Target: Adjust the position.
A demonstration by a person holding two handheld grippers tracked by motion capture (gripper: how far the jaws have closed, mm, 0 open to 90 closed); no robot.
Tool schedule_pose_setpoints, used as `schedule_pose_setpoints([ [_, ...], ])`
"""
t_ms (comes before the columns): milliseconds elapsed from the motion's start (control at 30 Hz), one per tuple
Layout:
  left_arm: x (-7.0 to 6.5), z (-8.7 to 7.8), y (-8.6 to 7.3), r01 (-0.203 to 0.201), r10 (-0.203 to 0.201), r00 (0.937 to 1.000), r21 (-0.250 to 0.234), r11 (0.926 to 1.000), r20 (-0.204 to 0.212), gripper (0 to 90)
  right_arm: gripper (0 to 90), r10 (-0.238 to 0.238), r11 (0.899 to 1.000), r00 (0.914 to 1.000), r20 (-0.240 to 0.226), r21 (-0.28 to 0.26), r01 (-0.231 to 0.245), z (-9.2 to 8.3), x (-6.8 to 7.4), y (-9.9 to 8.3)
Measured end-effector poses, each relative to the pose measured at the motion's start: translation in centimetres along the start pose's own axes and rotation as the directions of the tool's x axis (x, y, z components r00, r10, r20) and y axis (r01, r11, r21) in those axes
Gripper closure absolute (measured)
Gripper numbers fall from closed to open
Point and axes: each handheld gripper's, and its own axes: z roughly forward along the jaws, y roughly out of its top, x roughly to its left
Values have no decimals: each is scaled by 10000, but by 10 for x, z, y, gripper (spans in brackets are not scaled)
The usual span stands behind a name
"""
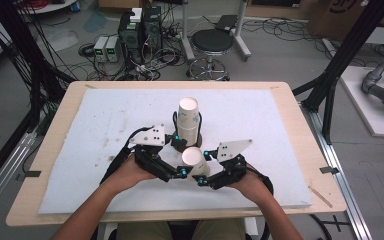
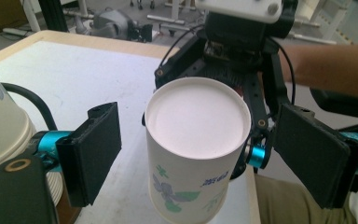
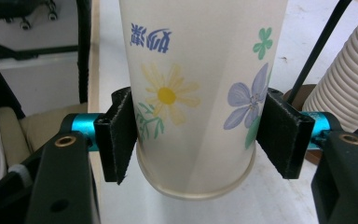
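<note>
Paper cup (image 3: 193,93) upside down above the white mat (image 1: 80,130), clamped at its lower wall between both pads (image 3: 119,140) of the right gripper (image 1: 203,168). Left gripper (image 1: 178,155) spread wide – pads either side of the cup, not touching. Both hands low at the near edge, angled inward; stack of cups (image 1: 188,120) just behind.

Two handheld black grippers, left gripper (image 1: 176,156) and right gripper (image 1: 203,168), each with a grey three-cornered plate dotted with screws, blue anodised jaw joints, flat black padded jaws, trailing black cable, bare forearms, khaki trousers
</note>
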Motion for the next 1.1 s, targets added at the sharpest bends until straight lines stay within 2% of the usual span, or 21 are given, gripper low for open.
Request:
schedule_pose_setpoints([
  [233,0,-2,2,-10,9,10000,214,9998,41,154,341,-454,9960,9989,-90,763,459,-3,-3,16],
  [433,0,-1,1,8,-14,9999,475,9989,115,154,342,-850,9848,9962,-210,1502,872,-4,-4,27],
  [567,0,0,4,-191,175,9996,760,9969,226,154,341,-1006,9773,9945,-291,1846,1043,-3,-4,33],
  [667,0,0,7,-322,298,9992,940,9951,261,159,341,-1196,9682,9924,-299,2178,1233,-3,-4,37],
  [833,1,1,9,-294,263,9993,1211,9922,275,168,340,-1384,9531,9896,-389,2665,1437,-2,-3,45],
  [1000,2,2,9,-264,226,9993,1435,9893,283,181,339,-1587,9296,9861,-486,3292,1659,0,-3,52],
  [1100,2,2,9,-240,194,9993,1519,9881,318,187,338,-1618,9219,9852,-562,3476,1712,1,-3,55],
])
